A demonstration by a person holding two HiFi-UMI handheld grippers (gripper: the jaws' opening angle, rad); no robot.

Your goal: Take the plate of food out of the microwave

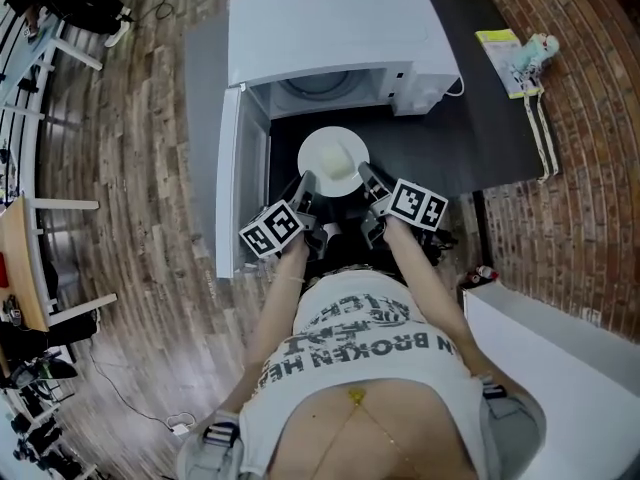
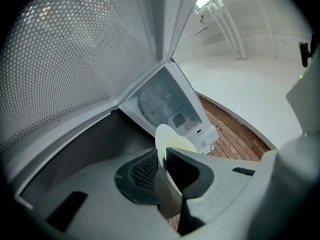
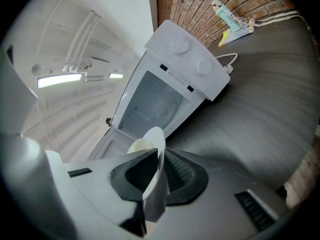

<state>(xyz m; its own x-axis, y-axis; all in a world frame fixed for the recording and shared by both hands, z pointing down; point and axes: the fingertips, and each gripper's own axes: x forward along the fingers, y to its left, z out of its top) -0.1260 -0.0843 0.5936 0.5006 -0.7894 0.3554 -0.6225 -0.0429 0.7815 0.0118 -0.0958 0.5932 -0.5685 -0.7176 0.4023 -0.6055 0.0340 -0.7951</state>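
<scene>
A white plate [image 1: 333, 161] with a pale mound of food [image 1: 340, 168] hangs just in front of the open white microwave [image 1: 330, 38], above the dark table [image 1: 440, 148]. My left gripper [image 1: 303, 190] is shut on the plate's near-left rim and my right gripper [image 1: 371, 183] on its near-right rim. In the left gripper view the plate [image 2: 167, 144] stands edge-on between the black pads of that gripper [image 2: 162, 171], with the empty microwave cavity [image 2: 165, 101] beyond. The right gripper view shows the rim [image 3: 155, 144] clamped in the right gripper [image 3: 159, 171], with the microwave [image 3: 175, 79] behind it.
The microwave door [image 1: 243, 178] stands swung open on the left, close beside my left gripper. A yellow-green card and a small toy [image 1: 520, 58] lie at the table's back right, with a cord [image 1: 545, 138] trailing off the edge. A white counter [image 1: 560, 358] sits at lower right.
</scene>
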